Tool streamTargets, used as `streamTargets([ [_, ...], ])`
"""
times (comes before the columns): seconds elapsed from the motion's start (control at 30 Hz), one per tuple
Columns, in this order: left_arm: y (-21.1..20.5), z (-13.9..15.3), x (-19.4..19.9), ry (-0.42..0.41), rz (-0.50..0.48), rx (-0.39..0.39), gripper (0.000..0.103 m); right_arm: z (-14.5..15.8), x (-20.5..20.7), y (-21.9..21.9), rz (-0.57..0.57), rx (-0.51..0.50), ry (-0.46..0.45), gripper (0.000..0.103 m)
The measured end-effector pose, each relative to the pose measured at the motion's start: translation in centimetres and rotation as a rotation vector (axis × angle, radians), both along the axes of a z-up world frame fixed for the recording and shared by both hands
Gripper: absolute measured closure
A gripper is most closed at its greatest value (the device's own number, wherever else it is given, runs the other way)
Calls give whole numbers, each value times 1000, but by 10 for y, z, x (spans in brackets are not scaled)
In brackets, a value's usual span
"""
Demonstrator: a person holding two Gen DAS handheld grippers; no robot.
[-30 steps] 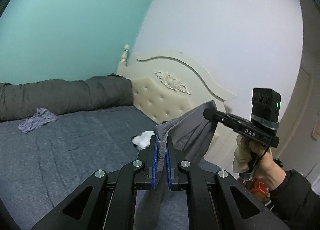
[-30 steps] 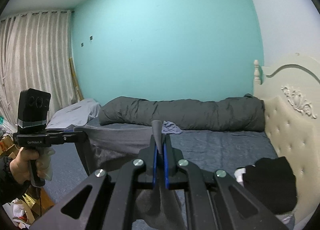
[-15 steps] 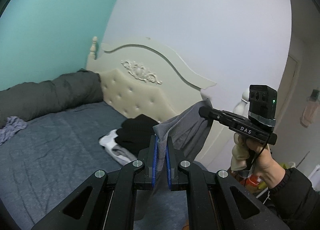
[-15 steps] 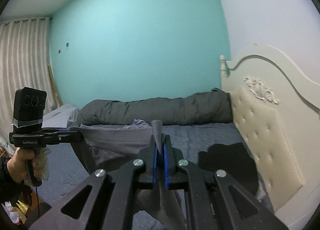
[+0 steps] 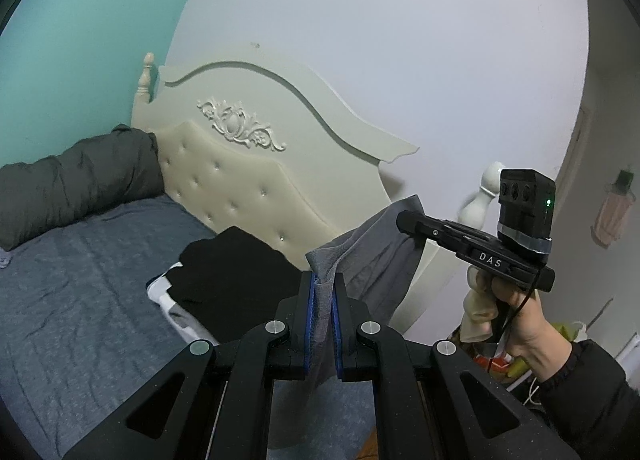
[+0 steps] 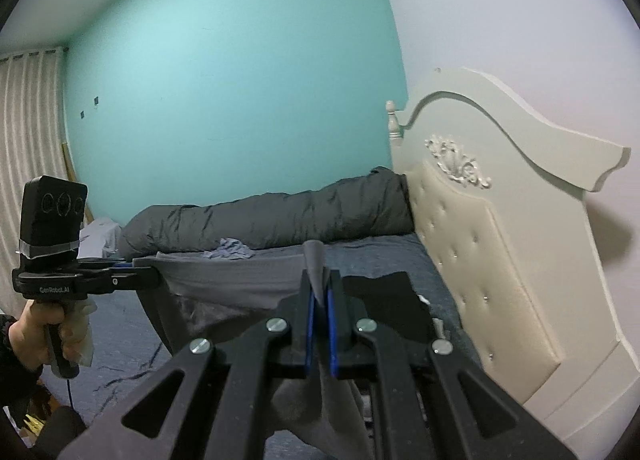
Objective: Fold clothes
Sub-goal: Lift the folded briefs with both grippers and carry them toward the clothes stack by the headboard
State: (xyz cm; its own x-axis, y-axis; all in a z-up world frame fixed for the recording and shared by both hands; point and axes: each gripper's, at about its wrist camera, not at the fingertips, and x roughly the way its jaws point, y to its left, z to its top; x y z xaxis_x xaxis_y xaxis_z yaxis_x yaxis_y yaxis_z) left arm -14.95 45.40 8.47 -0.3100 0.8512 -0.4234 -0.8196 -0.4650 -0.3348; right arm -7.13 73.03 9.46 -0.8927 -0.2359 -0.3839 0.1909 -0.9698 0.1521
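Note:
A grey garment (image 5: 372, 260) hangs stretched in the air between both grippers, above the bed. In the left wrist view my left gripper (image 5: 322, 288) is shut on one corner of it. The right gripper (image 5: 402, 220), held in a hand at the right, clamps the other corner. In the right wrist view my right gripper (image 6: 318, 292) is shut on the grey garment (image 6: 240, 280), and the left gripper (image 6: 154, 272) pinches its far end at the left. A pile of black folded clothes (image 5: 236, 276) lies on the bed by the headboard, just beyond the garment.
The bed has a blue-grey sheet (image 5: 80, 300), a rolled dark grey duvet (image 6: 280, 216) along the teal wall and a cream tufted headboard (image 5: 248, 180). A crumpled pale cloth (image 6: 232, 252) lies near the duvet. White fabric (image 5: 160, 292) sticks out under the black pile. Bags (image 5: 500, 360) sit on the floor.
Both grippers have carried the stretched grey garment sideways toward the headboard. The black pile has come into view and now sits close ahead. Both grips are unchanged.

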Motion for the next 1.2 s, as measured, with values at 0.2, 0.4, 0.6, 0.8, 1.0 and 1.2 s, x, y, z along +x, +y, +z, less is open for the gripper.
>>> streamTargets([
  [0.2, 36, -9, -36, -17, 8, -13, 95, -11, -32, 28, -24, 12, -23, 98],
  [0.4, 59, -26, -88, -55, 37, -24, 95, -21, -76, 43, -34, 43, -54, 98],
  [0.6, 69, -38, -139, -87, 73, -33, 95, -30, -131, 50, -41, 62, -99, 98],
  [0.8, 76, -63, -196, -150, 116, -59, 95, -54, -183, 53, -48, 65, -148, 98],
  [1.0, 88, -94, -238, -204, 152, -85, 95, -79, -224, 53, -81, 72, -200, 98],
  [1.2, 95, -123, -263, -220, 182, -123, 95, -100, -258, 52, -84, 113, -264, 98],
])
